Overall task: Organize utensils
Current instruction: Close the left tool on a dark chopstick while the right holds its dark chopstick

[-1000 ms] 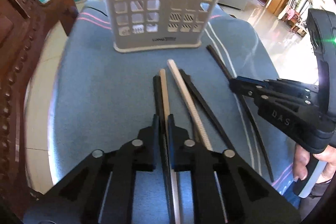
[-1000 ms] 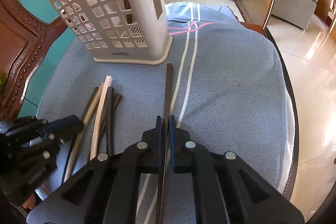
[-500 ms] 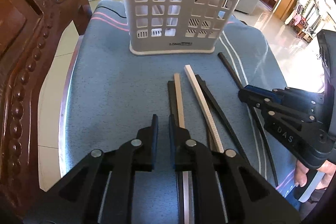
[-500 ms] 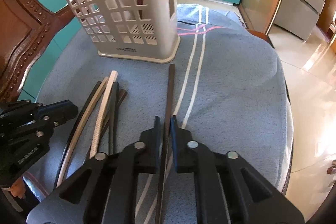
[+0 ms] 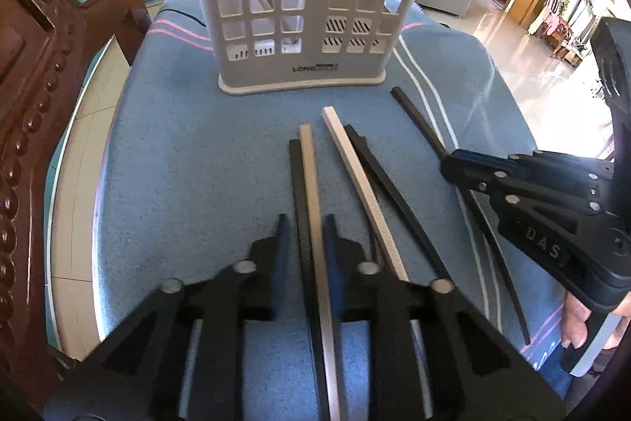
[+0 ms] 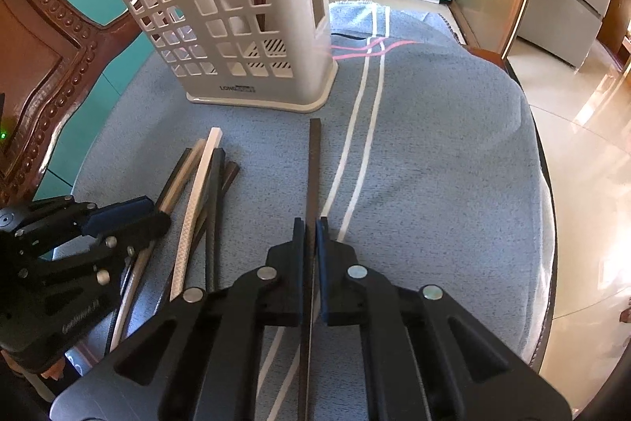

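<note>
A white slotted utensil basket (image 5: 307,6) (image 6: 236,26) stands upright at the far side of a blue towel (image 5: 177,164), with sticks inside it. Several chopsticks lie loose in front of it. My left gripper (image 5: 305,223) is open a little, astride a black chopstick (image 5: 295,176) and a beige chopstick (image 5: 307,164) lying side by side. A white chopstick (image 5: 347,152) and another black one (image 5: 378,168) lie just to the right. My right gripper (image 6: 310,223) is shut on a dark brown chopstick (image 6: 314,152) that points at the basket and lies low over the towel.
A carved wooden chair back (image 5: 31,85) (image 6: 47,46) rises along the left. The towel (image 6: 434,164) covers a rounded seat that drops off to a shiny tiled floor on the right. A hand (image 5: 575,318) holds the right gripper's handle (image 5: 552,223).
My left gripper let go of the stick it pinched, opened slightly, shifted left, and now straddles the black and beige pair. The right gripper kept its hold and stayed put.
</note>
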`<state>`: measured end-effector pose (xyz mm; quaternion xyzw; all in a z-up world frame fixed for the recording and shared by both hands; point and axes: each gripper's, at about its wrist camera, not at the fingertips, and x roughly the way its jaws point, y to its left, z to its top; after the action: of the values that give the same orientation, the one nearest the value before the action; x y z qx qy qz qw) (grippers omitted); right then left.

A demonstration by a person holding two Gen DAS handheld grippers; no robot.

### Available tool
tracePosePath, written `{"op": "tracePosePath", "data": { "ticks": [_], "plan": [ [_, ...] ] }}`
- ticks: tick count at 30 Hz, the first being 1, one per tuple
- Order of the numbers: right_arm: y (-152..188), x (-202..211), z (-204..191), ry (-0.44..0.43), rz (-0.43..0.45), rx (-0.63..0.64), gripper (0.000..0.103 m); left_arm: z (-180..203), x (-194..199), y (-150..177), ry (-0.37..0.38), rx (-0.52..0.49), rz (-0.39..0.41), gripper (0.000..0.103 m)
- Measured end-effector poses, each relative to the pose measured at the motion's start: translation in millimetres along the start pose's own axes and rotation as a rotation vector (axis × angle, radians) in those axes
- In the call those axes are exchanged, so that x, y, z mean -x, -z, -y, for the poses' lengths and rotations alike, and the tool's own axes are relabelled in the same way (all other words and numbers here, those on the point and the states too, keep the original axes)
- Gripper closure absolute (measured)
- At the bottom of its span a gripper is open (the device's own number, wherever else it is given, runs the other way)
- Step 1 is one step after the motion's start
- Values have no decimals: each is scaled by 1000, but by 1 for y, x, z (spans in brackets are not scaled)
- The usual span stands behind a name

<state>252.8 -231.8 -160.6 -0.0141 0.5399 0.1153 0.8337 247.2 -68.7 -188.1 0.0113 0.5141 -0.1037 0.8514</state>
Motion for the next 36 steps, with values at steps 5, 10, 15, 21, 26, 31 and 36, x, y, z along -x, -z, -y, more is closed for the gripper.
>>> {"op": "tracePosePath", "data": {
  "ticks": [5, 10, 15, 21, 26, 31, 36],
  "plan": [
    [-1, -1, 0, 3, 0, 2, 96, -7, 1, -1, -4, 18, 6, 90],
    [0, -1, -1, 4, -10, 26, 96, -27, 12, -6, 2, 51, 29, 90],
    [4, 1, 0, -5, -18, 47, 96, -40, 14, -10, 5, 86, 33, 90],
    [2, 3, 4, 4, 6, 29, 87, -50, 10, -16, 12, 120, 33, 90],
    [-2, 3, 13, 20, 24, 0, 78, -60, 6, -14, 0, 137, 21, 88],
    [-4, 3, 11, 27, 23, 10, 77, -52, -4, -17, -26, 119, 15, 79],
    [-2, 1, 11, 26, 32, 10, 76, -50, -9, -18, -90, 106, 35, 79]
  ]
}}
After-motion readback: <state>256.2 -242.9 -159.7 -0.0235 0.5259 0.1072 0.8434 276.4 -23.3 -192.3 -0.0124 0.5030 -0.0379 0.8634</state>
